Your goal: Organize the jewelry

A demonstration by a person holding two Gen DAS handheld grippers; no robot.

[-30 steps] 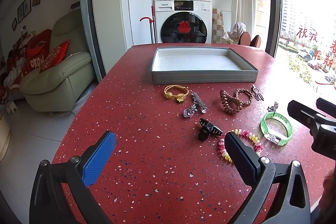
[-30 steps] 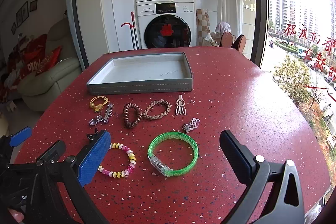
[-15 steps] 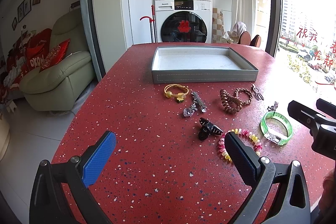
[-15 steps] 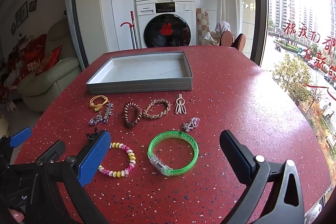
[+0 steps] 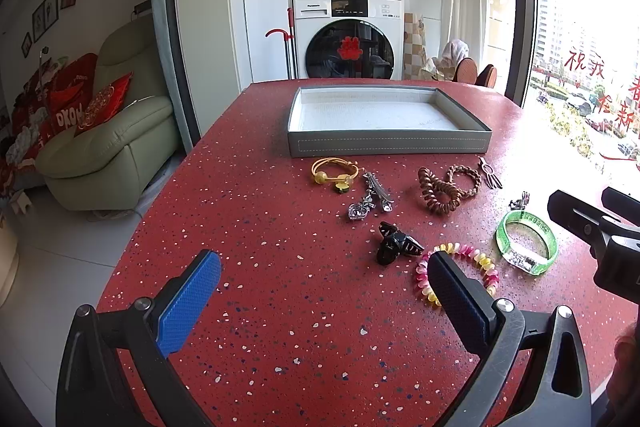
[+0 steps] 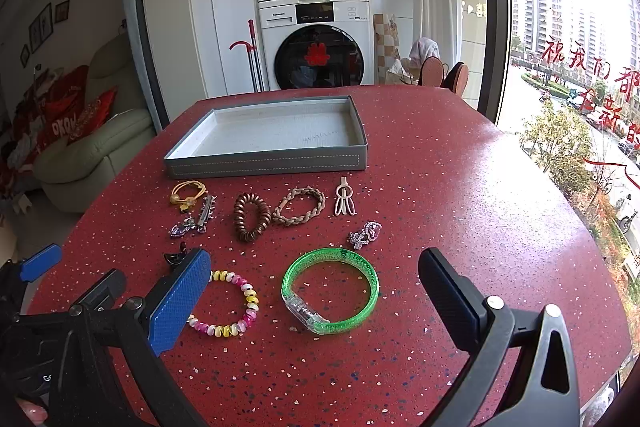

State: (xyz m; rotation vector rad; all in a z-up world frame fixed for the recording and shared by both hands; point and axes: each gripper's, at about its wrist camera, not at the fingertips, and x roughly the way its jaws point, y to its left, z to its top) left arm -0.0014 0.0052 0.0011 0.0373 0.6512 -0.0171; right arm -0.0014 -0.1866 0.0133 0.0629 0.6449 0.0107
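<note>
A: Position of green bangle (image 6: 330,290)?
B: Between spread, empty fingers of right gripper (image 6: 316,297), on red surface (image 6: 460,187), nearer than grey tray (image 6: 266,161).
A: Left gripper (image 5: 324,291)?
B: Likewise spread, empty; beaded bracelet (image 5: 476,259) behind right finger.

Bright window (image 6: 568,67) daylight, sharp, fisheye-warped edges

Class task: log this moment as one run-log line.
left tool: open, empty | right tool: open, above green bangle | tray: empty

Table (image 6: 460,187): glossy speckled red stone-like surface
Bangle (image 6: 330,290): translucent green plastic
Tray (image 6: 266,164): matt grey, stitched
</note>
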